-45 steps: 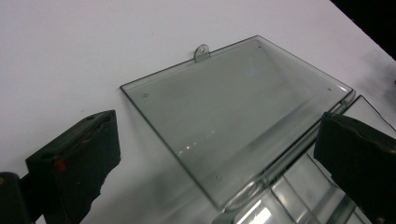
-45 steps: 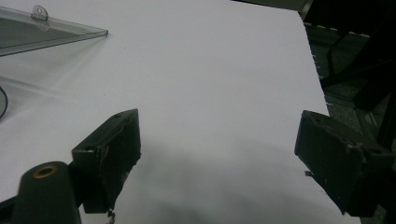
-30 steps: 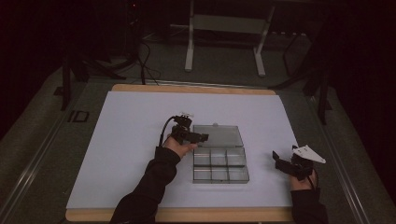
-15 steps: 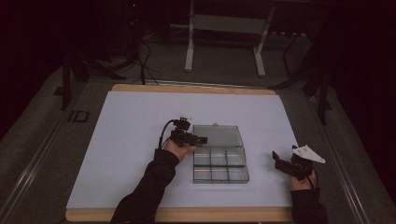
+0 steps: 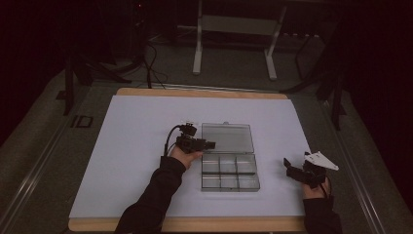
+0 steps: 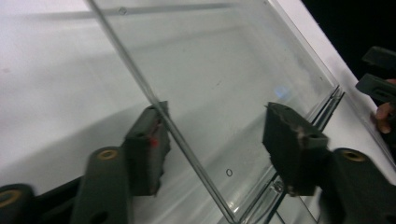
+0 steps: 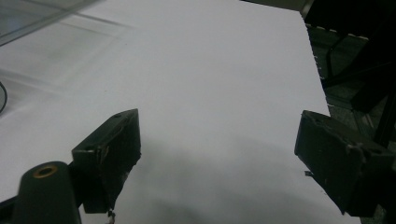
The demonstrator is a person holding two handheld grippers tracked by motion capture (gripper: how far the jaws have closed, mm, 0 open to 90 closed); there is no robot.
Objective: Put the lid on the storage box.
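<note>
High view: a clear box (image 5: 229, 170) with two rows of three compartments sits near the middle of a white sheet (image 5: 136, 126) that covers the table (image 5: 195, 92). Its lid (image 5: 227, 138) is swung open on the far side, away from the person. All compartments look empty, though the dim light limits certainty.

Left gripper (image 5: 208, 145) is held at the box's left side, level with the lid, jaws pointing right toward the lid's left edge. The left hand (image 5: 184, 155) and a dark sleeve (image 5: 156, 195) come in from the bottom. A cable (image 5: 170, 136) loops off the gripper's rear.

Left gripper view: the jaws are spread apart, one on each side of the lid's (image 6: 219, 88) near edge. The transparent panel passes through the gap at a slant. The left jaw lies just beside that edge; whether it touches cannot be told. The right jaw stands apart from it.

Right gripper (image 5: 290, 168) hovers near the sheet's right edge, well apart from the box, with its grey plate (image 5: 320, 160) on top. Right gripper view: the jaws are wide apart with bare white sheet (image 7: 210, 93) between them, holding nothing.
</note>
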